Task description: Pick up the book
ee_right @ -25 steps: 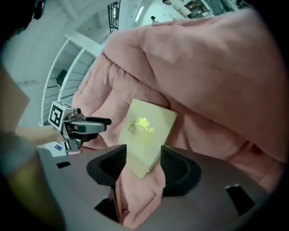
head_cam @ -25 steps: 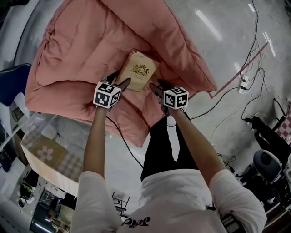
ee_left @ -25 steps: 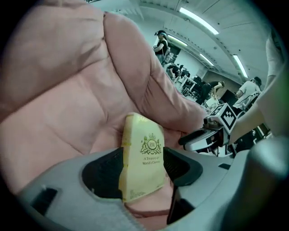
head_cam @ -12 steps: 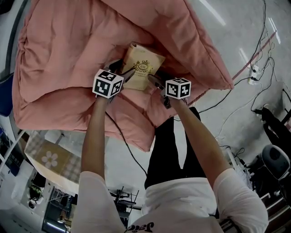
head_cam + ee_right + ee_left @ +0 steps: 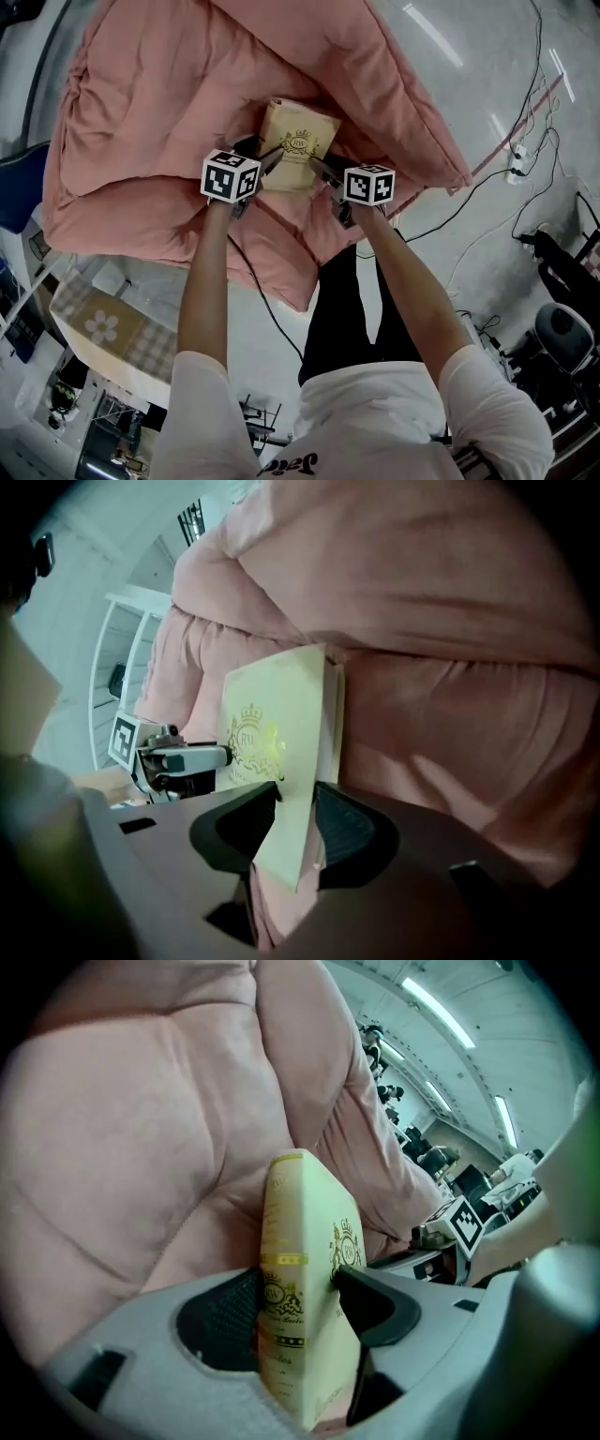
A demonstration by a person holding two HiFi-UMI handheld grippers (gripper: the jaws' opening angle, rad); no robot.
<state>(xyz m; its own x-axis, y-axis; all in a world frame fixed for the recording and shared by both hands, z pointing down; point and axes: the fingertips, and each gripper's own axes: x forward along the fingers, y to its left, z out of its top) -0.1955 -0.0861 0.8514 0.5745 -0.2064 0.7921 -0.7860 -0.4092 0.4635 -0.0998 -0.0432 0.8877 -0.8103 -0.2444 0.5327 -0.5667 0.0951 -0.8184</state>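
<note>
I find the book (image 5: 298, 148) lengthwise ahead; left claw (image 5: 291, 1293) and right claw (image 5: 298, 799), jaws just closing, clamp its two near corners, both hands equally near.

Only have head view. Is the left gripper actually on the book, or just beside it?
Observer: On it. The left gripper has just been closing its jaws, and the book stands spine end first between them, with both jaws against it.
Operator: And the right one?
Observer: The right gripper has also just been closing its jaws. They now pinch the book's near corner, on the side away from the spine.
</note>
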